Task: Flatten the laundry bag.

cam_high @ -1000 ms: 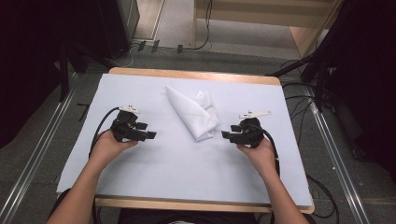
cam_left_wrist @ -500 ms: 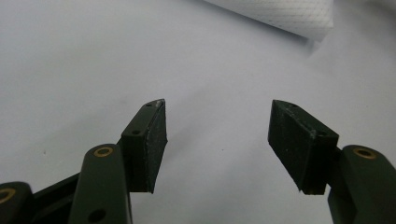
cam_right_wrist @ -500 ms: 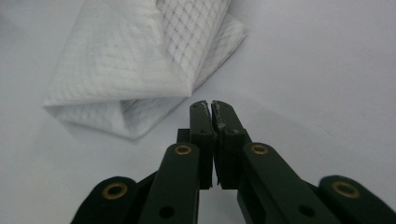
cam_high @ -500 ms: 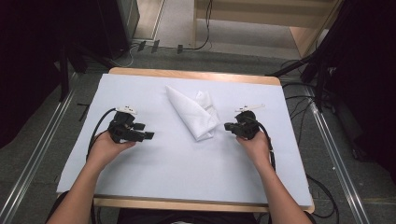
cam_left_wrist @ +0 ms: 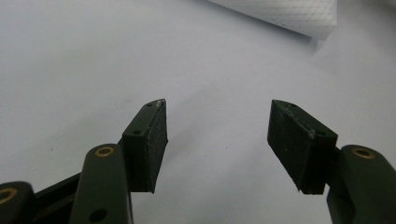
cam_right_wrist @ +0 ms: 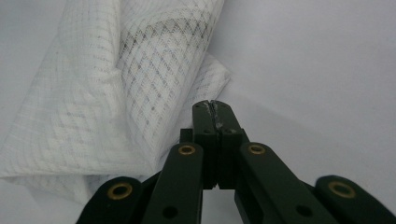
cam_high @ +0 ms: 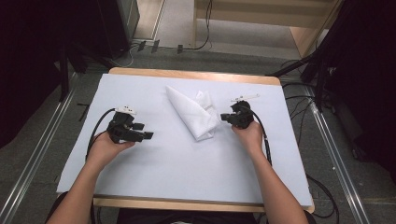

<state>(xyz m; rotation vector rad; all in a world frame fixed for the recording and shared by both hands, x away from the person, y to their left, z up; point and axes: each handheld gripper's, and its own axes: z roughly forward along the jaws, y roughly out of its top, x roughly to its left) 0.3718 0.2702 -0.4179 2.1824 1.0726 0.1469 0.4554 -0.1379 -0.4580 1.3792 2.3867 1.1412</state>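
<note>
A folded white mesh cloth (cam_high: 194, 114) lies on the pale sheet (cam_high: 187, 172) that covers the table, just behind its middle. My right gripper (cam_high: 224, 117) rests at the cloth's right edge, pointing left at it. In the right gripper view its jaws are pressed together (cam_right_wrist: 213, 109) with nothing between them, and the cloth (cam_right_wrist: 107, 84) lies just left of the tips. My left gripper (cam_high: 148, 136) sits on the sheet left of the cloth and apart from it. Its jaws stand wide open (cam_left_wrist: 217, 126) over bare sheet, with a corner of the cloth (cam_left_wrist: 285, 14) farther ahead.
The wooden table edge (cam_high: 196, 74) shows along the back of the sheet. Metal rails (cam_high: 42, 154) run down both sides of the table. Cables (cam_high: 299, 93) lie on the floor at the right, and dark equipment (cam_high: 116, 23) stands behind.
My right hand has moved forward and to the left, bringing its gripper up to the cloth's right edge. The left hand and the cloth have stayed where they were.
</note>
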